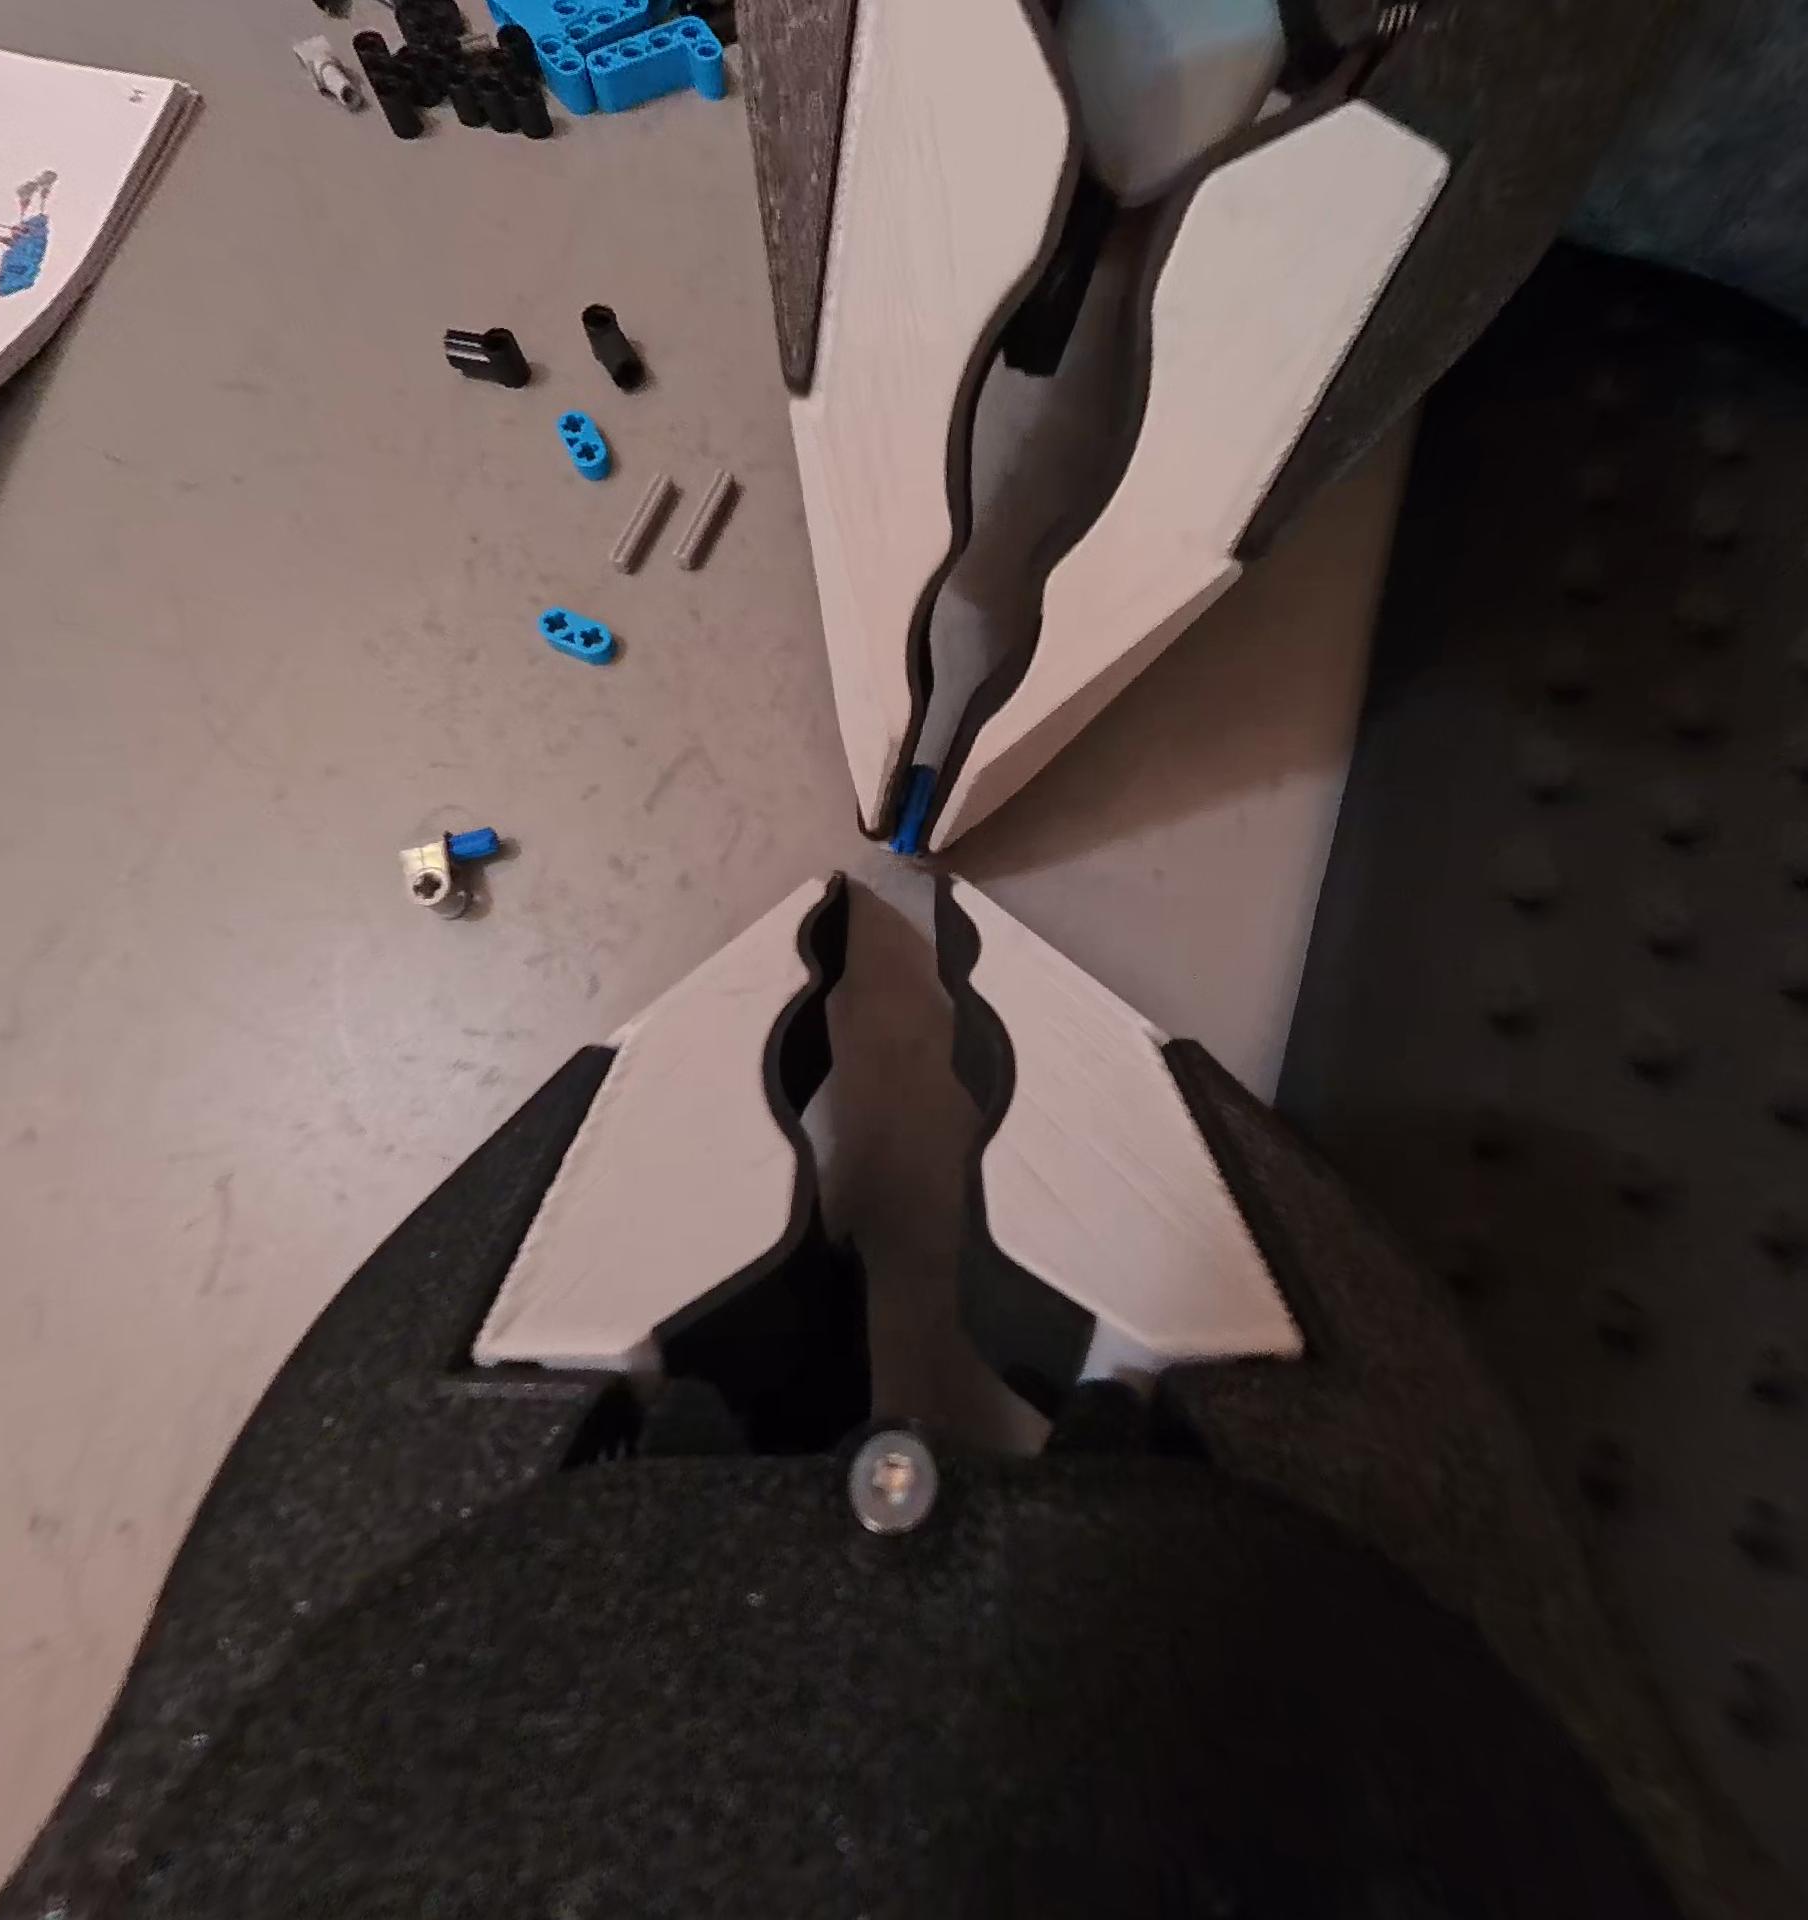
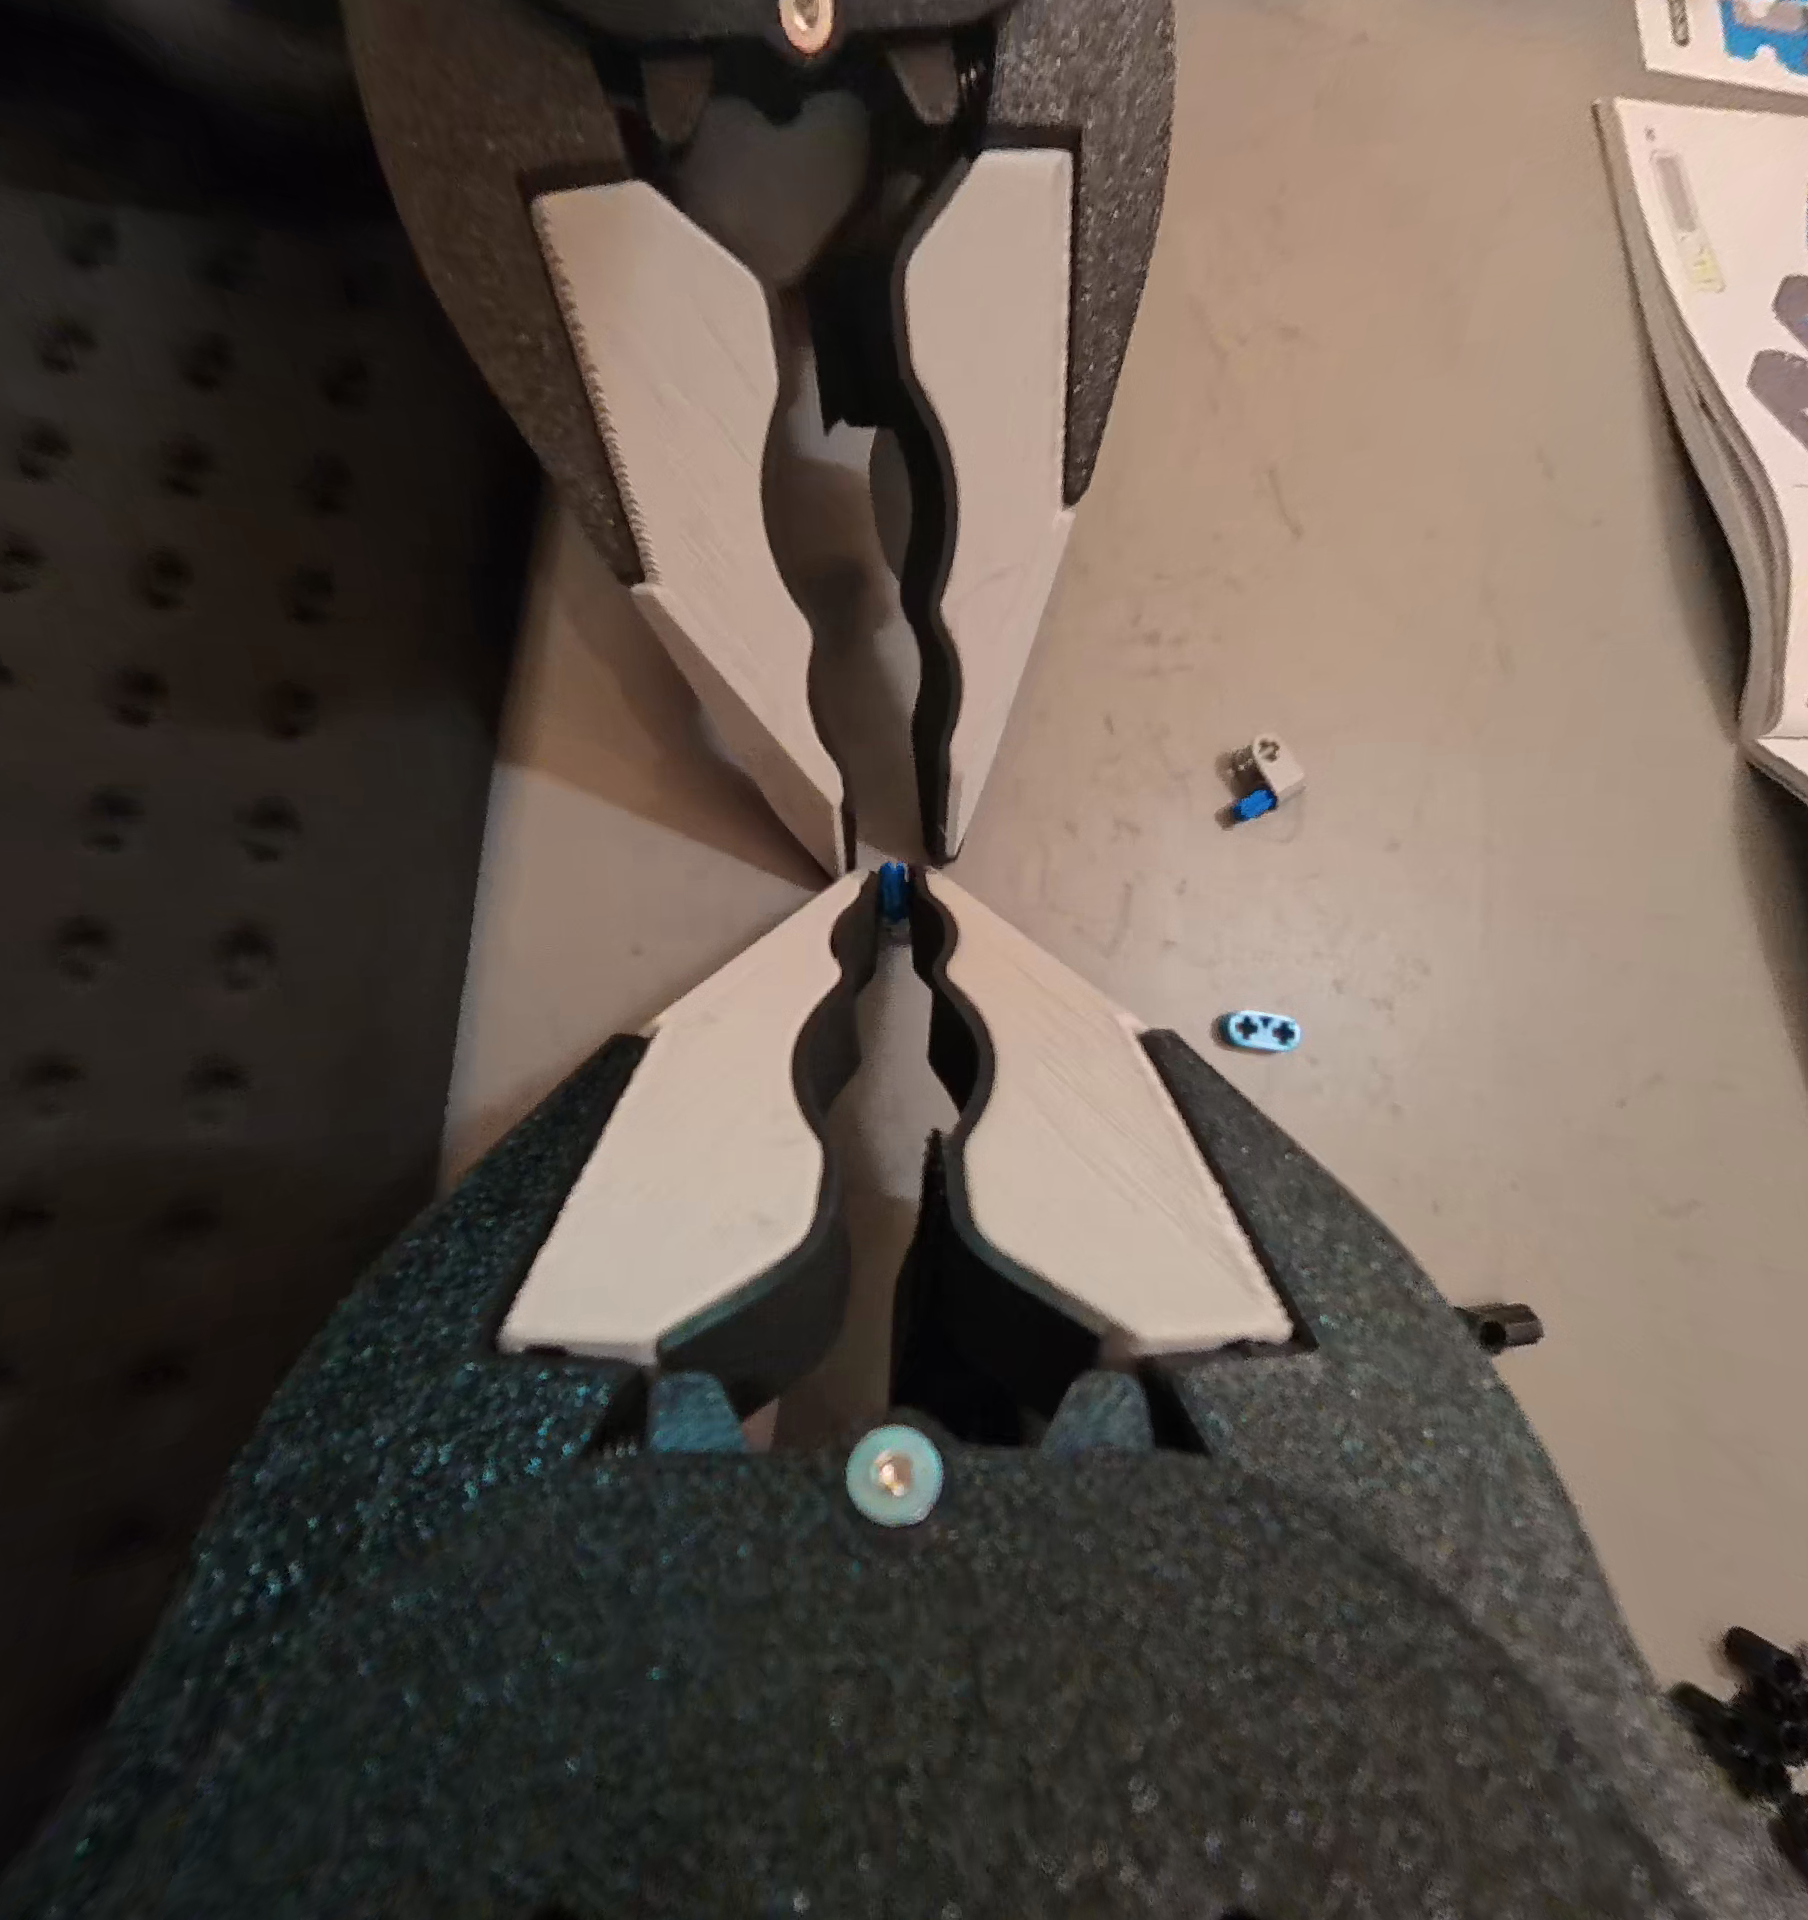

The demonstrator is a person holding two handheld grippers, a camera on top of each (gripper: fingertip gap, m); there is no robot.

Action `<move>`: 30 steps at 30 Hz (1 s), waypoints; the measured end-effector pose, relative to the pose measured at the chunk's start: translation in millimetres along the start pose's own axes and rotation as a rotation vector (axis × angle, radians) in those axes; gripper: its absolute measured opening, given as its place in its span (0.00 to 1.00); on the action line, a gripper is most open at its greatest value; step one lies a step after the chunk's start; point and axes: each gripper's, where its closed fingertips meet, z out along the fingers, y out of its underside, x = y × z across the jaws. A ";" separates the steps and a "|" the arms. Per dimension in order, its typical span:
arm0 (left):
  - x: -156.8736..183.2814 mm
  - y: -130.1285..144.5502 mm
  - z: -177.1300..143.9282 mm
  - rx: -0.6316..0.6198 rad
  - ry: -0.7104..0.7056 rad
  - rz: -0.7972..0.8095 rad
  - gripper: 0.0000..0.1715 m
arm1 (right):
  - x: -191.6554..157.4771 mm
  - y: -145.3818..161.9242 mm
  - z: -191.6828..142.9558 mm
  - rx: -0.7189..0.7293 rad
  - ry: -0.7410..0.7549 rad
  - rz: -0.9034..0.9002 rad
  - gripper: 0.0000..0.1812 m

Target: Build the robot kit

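Observation:
My right gripper (image 2: 892, 881) is shut on a small blue pin (image 2: 889, 894), which stands between its fingertips just above the grey table (image 2: 1295, 520). In the left wrist view the right gripper (image 1: 900, 831) comes in from the top with the blue pin (image 1: 915, 802) in its tips. My left gripper (image 1: 892, 883) faces it tip to tip, almost touching. Its jaws stand a narrow gap apart with nothing between them. It also shows in the right wrist view (image 2: 889, 842), coming in from the top.
A grey connector with a blue pin (image 1: 443, 868) lies to the left. Two blue two-hole links (image 1: 578, 634), two grey axles (image 1: 676, 523), black connectors (image 1: 486, 356), a parts pile (image 1: 526, 62) and a booklet (image 1: 38, 208) lie beyond. A dark dotted mat (image 1: 1606, 1039) borders the table. My left and right fingertips are right by each other.

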 end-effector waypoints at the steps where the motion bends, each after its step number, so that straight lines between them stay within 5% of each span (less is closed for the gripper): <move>1: -1.1 0.5 -0.8 -0.001 -0.008 0.006 0.10 | 1.8 -0.6 -1.7 0.001 0.013 -0.008 0.03; 9: 4.2 -9.5 -1.6 0.037 -0.034 0.094 0.01 | 5.4 15.9 -11.1 -0.030 0.001 0.053 0.03; 30: -12.3 -1.1 -2.3 0.013 -0.063 -0.004 0.00 | 8.2 7.0 -4.5 -0.019 0.017 0.024 0.03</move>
